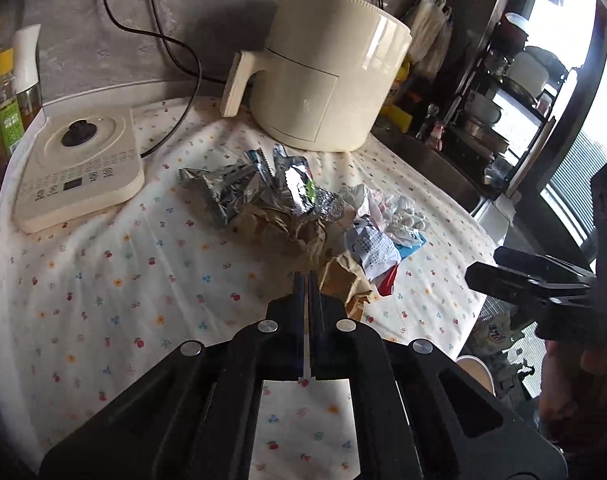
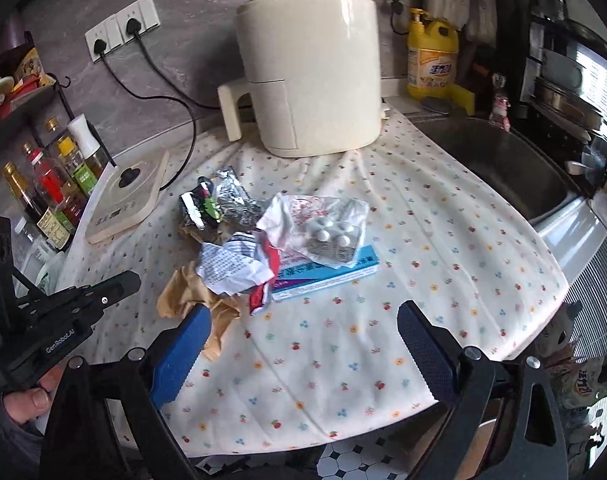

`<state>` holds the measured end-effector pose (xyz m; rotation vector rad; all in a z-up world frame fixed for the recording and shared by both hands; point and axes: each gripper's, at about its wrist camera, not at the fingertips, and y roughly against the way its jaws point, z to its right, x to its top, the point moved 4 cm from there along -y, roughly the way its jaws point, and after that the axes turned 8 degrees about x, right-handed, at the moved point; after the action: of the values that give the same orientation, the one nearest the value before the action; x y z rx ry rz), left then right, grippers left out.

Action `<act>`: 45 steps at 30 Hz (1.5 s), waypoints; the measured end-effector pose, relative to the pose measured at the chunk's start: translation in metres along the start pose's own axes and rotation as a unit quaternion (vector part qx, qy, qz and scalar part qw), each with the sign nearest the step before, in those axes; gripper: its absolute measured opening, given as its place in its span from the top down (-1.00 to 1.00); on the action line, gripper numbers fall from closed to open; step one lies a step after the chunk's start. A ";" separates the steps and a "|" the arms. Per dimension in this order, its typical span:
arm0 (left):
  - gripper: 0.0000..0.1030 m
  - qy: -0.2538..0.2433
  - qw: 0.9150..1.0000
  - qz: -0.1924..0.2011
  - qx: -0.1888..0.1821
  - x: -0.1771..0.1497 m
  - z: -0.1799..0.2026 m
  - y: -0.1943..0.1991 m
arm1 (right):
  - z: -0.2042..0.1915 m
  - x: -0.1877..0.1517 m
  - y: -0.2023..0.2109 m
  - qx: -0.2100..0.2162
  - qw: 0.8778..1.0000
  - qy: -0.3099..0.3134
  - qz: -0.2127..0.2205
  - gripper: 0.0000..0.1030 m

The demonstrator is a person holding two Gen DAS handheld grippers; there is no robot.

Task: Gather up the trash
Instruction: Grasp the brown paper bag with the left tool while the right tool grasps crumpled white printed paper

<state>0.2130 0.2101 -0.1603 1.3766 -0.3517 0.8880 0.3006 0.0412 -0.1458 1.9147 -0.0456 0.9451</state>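
The trash pile (image 2: 271,240) lies near the middle of the flowered tablecloth (image 2: 383,344), in front of the cream air fryer (image 2: 309,72) at 12 o'clock. In it are crumpled silver foil wrappers (image 1: 239,188), brown paper (image 1: 291,232), a white printed wrapper (image 2: 231,266), a blister pack of white pills (image 2: 335,236) and a blue-and-white box (image 2: 327,276) — the box half buried under the wrappers, its print too small to read.

The left gripper (image 1: 306,276) has its tongs clenched together, tips at the near edge of the brown paper; whether any paper is pinched between them cannot be told. The right gripper (image 2: 303,340) is released, its blue pads (image 2: 179,356) spread wide, hovering at 6 o'clock from the pile and touching nothing.

At 9 o'clock sits a flat cream appliance base (image 1: 79,168) — beyond it, sauce bottles (image 2: 51,196) cut off by the frame. The sink (image 2: 503,168) lies at 2 o'clock, partly in shadow.
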 end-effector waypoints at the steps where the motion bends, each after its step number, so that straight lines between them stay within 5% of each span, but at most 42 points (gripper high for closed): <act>1: 0.95 0.008 1.000 0.003 0.003 0.000 -0.007 0.003 | -0.008 0.002 -0.004 0.004 1.000 0.008 -0.002 -0.72; 5: 0.90 0.043 0.999 0.002 -0.001 0.000 -0.033 0.007 | -0.026 0.011 -0.021 0.014 1.000 0.025 -0.013 -0.56; 7: 0.65 0.049 0.999 -0.011 -0.017 -0.003 -0.033 0.003 | -0.030 0.015 -0.028 0.019 0.999 0.022 -0.021 -0.36; 9: 0.05 0.049 0.998 -0.008 -0.026 -0.005 -0.028 0.001 | -0.030 0.016 -0.029 0.022 0.999 0.016 -0.022 -0.34; 11: -0.04 0.041 0.998 -0.012 -0.037 -0.006 -0.019 -0.006 | -0.026 0.016 -0.026 0.015 1.000 0.015 -0.019 -0.34; 19: 0.03 0.004 0.997 -0.068 -0.043 -0.021 0.009 -0.048 | 0.004 0.002 -0.017 -0.009 1.000 -0.011 -0.028 -0.34; 21: 0.56 0.001 0.996 -0.085 -0.038 -0.025 0.010 -0.058 | 0.009 0.000 -0.015 -0.011 0.999 -0.016 -0.029 -0.34; 23: 0.76 0.000 0.995 -0.090 -0.035 -0.026 0.011 -0.061 | 0.011 -0.001 -0.013 -0.014 0.999 -0.016 -0.028 -0.34; 33: 0.77 0.032 0.999 0.010 -0.038 0.009 -0.009 -0.003 | -0.004 0.016 -0.018 0.008 1.000 0.005 -0.017 -0.34; 45: 0.77 0.099 0.994 0.020 0.040 -0.004 -0.072 0.022 | -0.036 0.019 -0.065 0.029 0.996 0.058 -0.058 -0.37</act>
<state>0.1753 0.2754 -0.1625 1.3446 -0.1935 1.0711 0.3183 0.1105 -0.1736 1.8907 0.1599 0.9862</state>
